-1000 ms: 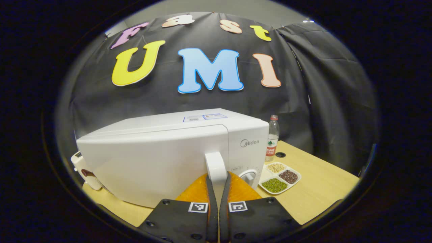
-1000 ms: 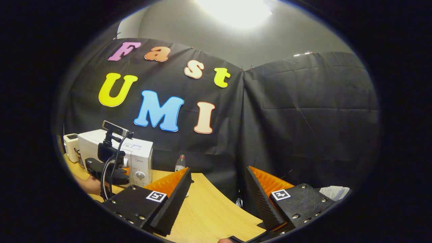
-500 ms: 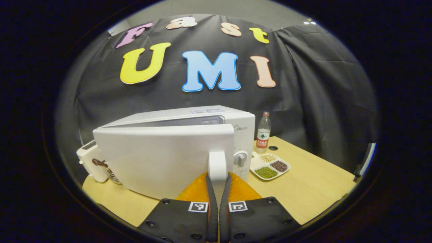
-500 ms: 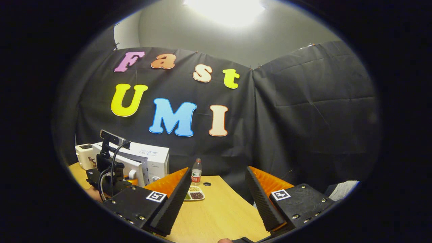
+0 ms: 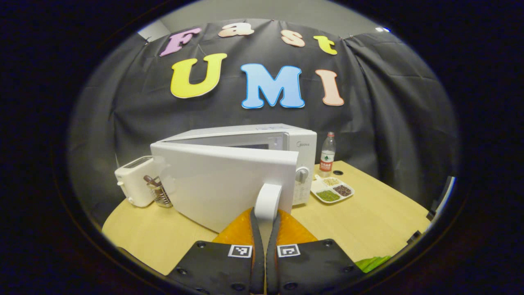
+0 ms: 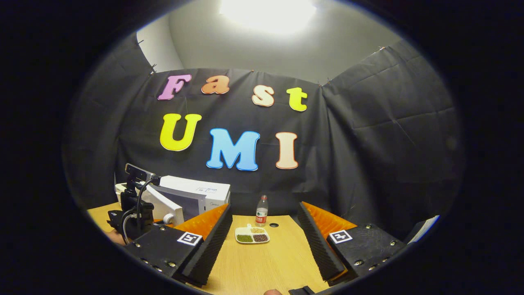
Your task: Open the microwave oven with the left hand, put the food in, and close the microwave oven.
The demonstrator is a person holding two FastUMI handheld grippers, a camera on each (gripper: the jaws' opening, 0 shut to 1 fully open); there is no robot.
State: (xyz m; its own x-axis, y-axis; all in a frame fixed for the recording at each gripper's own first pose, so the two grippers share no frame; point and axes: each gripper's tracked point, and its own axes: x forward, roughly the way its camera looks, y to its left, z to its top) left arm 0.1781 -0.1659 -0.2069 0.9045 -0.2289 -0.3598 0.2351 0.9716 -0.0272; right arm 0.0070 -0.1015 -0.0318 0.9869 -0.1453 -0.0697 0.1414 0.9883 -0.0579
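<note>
- The microwave (image 5: pixel 303 143) sits at the back of the counter (image 5: pixel 368 221); in the left gripper view its body is at about 12 o'clock from the tongs.
- Its door (image 5: pixel 223 182) stands part-way open, hinged on the far left side, with the cavity showing as a dark strip above the door's top edge.
- The handle (image 5: pixel 268 200) is an upright white bar at the door's free edge, pinched between the left tongs (image 5: pixel 265 229), which are narrow and pressed on it from both sides.
- The food — a tray (image 5: pixel 332 190) of three compartments with green, pale and dark grains — lies on the counter just right of the microwave, at about 2 o'clock from the left tongs.
- The right tongs (image 6: pixel 265 241) are spread wide and hold nothing; in the right gripper view the tray (image 6: pixel 252 235) lies between and beyond the fingers, at 12 o'clock, apart from them.
- A bottle (image 5: pixel 327 152) stands behind the tray; a toaster (image 5: pixel 133 184) and a small rack (image 5: pixel 155 194) sit left of the door.
- Risks, as I judge them:
  - The handle is smooth and gripped low — the tongs could slip off mid-swing, leaving the door half open.
  - Pulling straight rather than along the hinge arc could drag the microwave across the counter.
  - The tray is shallow, so a tilted lift would spill grains.
  - Reaching for the tray could knock the bottle over.
</note>
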